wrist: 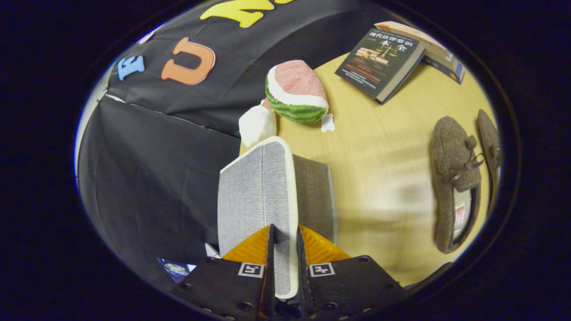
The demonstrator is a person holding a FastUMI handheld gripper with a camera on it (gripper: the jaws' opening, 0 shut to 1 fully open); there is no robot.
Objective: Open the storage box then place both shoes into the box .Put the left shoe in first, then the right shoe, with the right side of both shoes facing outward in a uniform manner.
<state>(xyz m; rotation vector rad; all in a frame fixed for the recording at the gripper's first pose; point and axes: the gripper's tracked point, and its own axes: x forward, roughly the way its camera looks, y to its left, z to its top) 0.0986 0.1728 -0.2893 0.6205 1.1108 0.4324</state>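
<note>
Tabletop (379, 147): two shoes (456, 183), tool (285, 245) gripping lid (256, 187)

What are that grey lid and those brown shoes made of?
The lid, pinched at its edge between the gripper fingers, looks like grey woven fabric with a matte, visible weave and smooth cream edging. The shoes look like fuzzy brown felt or wool, with a paler lining that may be fleece.

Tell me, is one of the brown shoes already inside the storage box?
No: both brown shoes lie on the table, apart from the storage box, while the gripper is shut on the lid.
</note>
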